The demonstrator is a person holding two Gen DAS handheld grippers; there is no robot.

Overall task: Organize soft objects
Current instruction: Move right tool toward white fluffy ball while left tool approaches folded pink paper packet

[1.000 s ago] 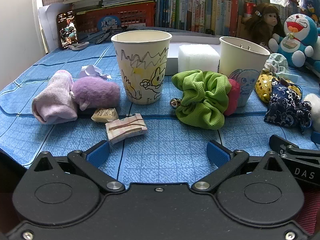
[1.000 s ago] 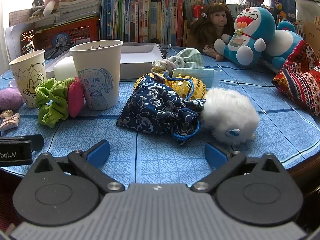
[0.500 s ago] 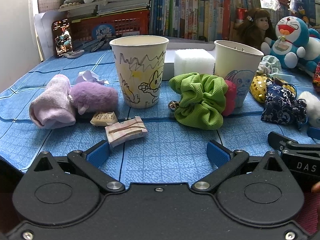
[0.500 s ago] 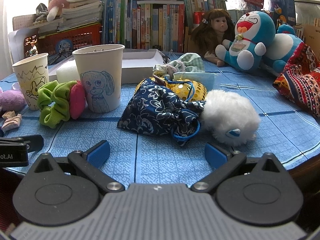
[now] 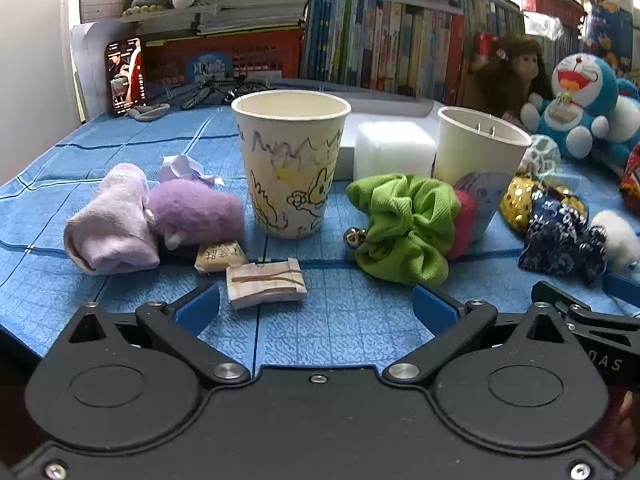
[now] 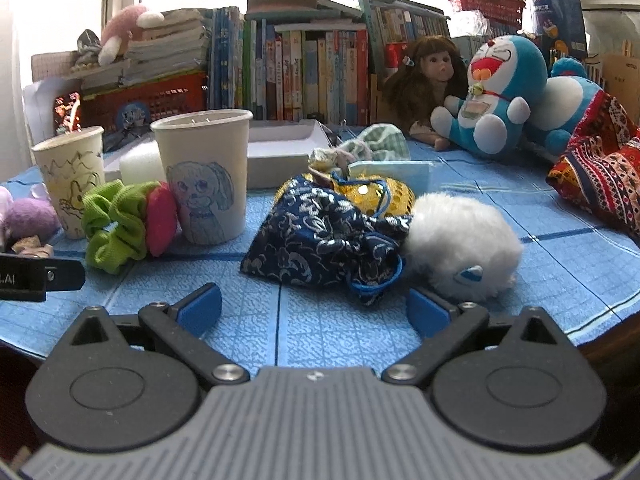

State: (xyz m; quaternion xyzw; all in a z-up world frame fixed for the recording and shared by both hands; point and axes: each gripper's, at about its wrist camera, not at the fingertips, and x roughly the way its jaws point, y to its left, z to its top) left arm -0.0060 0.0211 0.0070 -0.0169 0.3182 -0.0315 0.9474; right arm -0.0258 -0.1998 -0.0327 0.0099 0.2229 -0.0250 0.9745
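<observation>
Two drawn-on paper cups stand on the blue cloth: a rabbit cup (image 5: 291,164) and a dog cup (image 6: 204,176). A green scrunchie (image 5: 404,226) and a pink pad (image 6: 161,218) lean against the dog cup. Left of the rabbit cup lie a lilac sock (image 5: 112,222) and a purple fuzzy ball (image 5: 194,210). A navy pouch (image 6: 324,236), a gold sequin pouch (image 6: 376,196) and a white furry ball (image 6: 460,244) lie ahead of my right gripper (image 6: 314,308). My left gripper (image 5: 316,304) is open and holds nothing, low before a banded paper packet (image 5: 264,282). The right gripper is open and holds nothing too.
A white foam block (image 5: 394,152) and a flat white box (image 6: 280,148) sit behind the cups. Blue plush toys (image 6: 504,96), a doll (image 6: 428,80), books and a red basket (image 5: 224,60) line the back. A patterned red cloth (image 6: 600,168) lies far right. The table edge curves near right.
Both grippers have lifted slightly and tilted up, so the shelf behind shows more. Nothing on the table has moved and both grippers stay open.
</observation>
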